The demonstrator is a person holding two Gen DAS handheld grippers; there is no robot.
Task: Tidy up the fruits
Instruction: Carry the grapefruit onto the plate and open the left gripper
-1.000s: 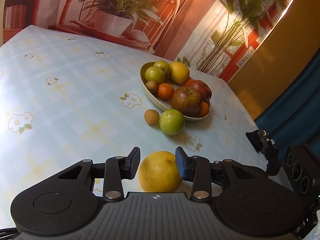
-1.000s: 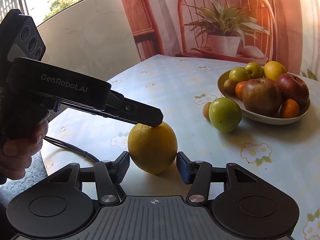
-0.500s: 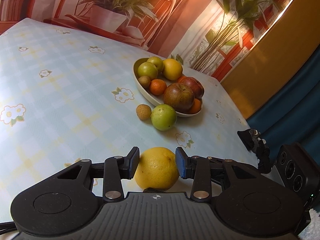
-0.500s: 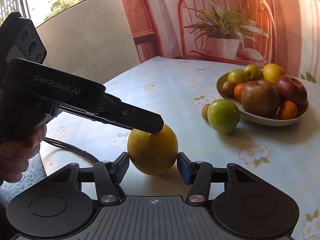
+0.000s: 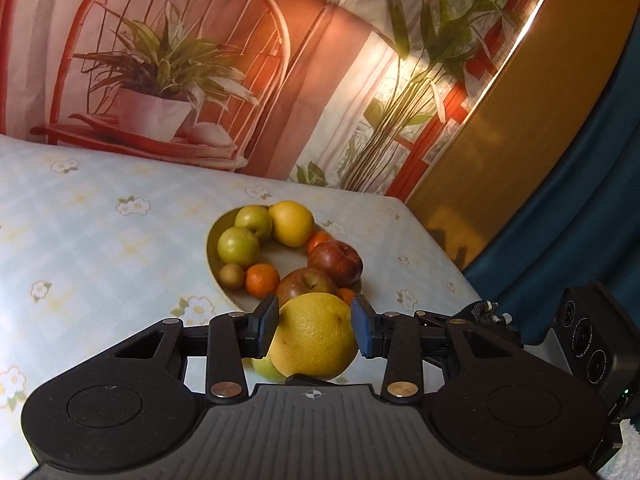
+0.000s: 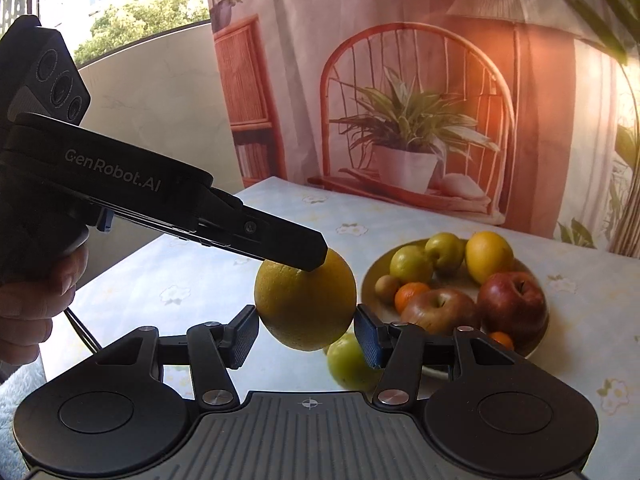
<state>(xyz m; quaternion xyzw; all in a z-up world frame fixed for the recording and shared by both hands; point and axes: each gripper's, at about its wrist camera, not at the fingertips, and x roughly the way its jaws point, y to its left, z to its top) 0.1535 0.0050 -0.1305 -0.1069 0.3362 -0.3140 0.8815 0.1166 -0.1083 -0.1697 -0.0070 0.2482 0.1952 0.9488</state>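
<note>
The large yellow citrus [image 5: 314, 336] hangs clear of the table [image 5: 100, 240], pinched on both sides by the left gripper [image 5: 314, 330], just short of the bowl's [image 6: 374, 270] near rim. The right gripper [image 6: 306, 334] brackets the same fruit, pads at its flanks; whether they press it cannot be told. A green apple [image 6: 348, 362] lies on the cloth beneath, beside the bowl near the table's far right corner.

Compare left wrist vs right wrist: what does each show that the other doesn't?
Left wrist only: blue curtain at the right.

Right wrist only: window with trees, and the hand holding the left tongs seen side-on.

Both: the big yellow citrus gripped by the left tongs above the table, the fruit bowl, a loose green fruit.
</note>
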